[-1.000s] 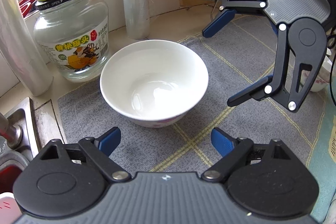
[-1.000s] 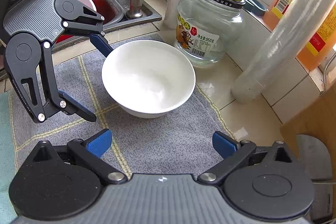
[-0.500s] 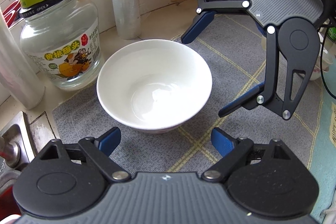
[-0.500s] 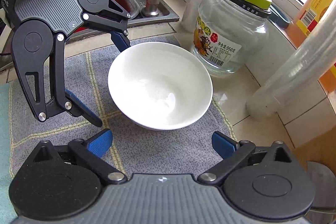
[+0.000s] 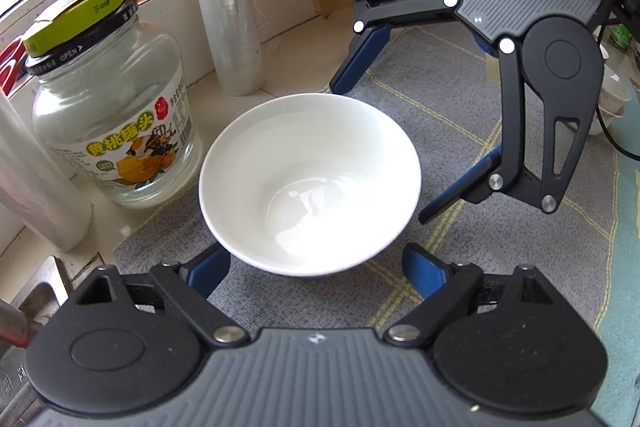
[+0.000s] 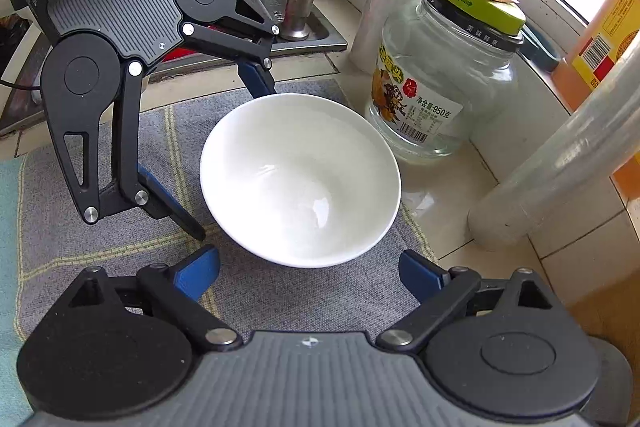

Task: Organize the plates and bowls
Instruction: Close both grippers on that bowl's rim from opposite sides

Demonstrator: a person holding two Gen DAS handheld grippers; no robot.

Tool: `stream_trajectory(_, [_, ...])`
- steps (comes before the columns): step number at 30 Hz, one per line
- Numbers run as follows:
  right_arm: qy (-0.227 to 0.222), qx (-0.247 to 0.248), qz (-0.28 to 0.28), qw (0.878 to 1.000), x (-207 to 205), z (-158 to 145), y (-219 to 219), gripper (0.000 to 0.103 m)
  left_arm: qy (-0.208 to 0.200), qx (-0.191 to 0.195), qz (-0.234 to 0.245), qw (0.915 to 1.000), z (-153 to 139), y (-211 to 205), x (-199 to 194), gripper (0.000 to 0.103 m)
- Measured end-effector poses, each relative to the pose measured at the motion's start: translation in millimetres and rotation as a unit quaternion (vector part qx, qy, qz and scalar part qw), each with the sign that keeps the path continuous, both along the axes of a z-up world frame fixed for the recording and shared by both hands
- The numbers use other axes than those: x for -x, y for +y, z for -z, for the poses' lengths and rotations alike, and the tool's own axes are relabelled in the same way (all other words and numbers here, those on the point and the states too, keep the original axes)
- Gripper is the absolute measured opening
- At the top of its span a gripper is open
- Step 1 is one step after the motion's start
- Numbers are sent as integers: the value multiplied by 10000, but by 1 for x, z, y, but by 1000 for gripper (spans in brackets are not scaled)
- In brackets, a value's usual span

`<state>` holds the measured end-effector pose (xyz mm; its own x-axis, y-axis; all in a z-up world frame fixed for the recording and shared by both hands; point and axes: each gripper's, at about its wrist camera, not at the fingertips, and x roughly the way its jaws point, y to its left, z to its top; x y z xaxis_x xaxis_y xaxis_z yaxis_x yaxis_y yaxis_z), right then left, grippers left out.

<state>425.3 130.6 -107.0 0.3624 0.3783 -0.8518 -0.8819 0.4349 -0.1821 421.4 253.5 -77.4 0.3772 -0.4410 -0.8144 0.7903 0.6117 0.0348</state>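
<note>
One white bowl (image 5: 310, 183) stands upright on a grey mat (image 5: 460, 99) near the surface's window edge, beside a glass jar (image 5: 114, 123); the left hand-held gripper (image 5: 316, 267) is open, pads clear of the bowl. Right wrist view: the right hand-held gripper (image 6: 310, 267) is closing around the bowl without touching it; a steel sink (image 6: 316, 31) lies beyond the mat's far edge.

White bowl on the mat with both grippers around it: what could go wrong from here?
1. The right gripper is closing with nothing yet between its pads; on the sloped, glossy bowl they may slip.
2. The glass jar stands close beside the bowl, so a sideways nudge could knock them together.
3. The left gripper sits at the same bowl, and the two could collide.
</note>
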Motion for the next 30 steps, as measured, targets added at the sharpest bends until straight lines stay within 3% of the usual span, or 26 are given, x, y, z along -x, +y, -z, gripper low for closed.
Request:
stream_trajectory(15, [-76, 125, -252, 9996, -1, 9, 19, 93, -515, -417, 530, 9964, -10, -5, 8, 93])
stream_trajectory(30, [-121, 100, -173, 9997, 2, 6, 16, 92, -563, -463, 783, 9943, -7, -12, 2, 93])
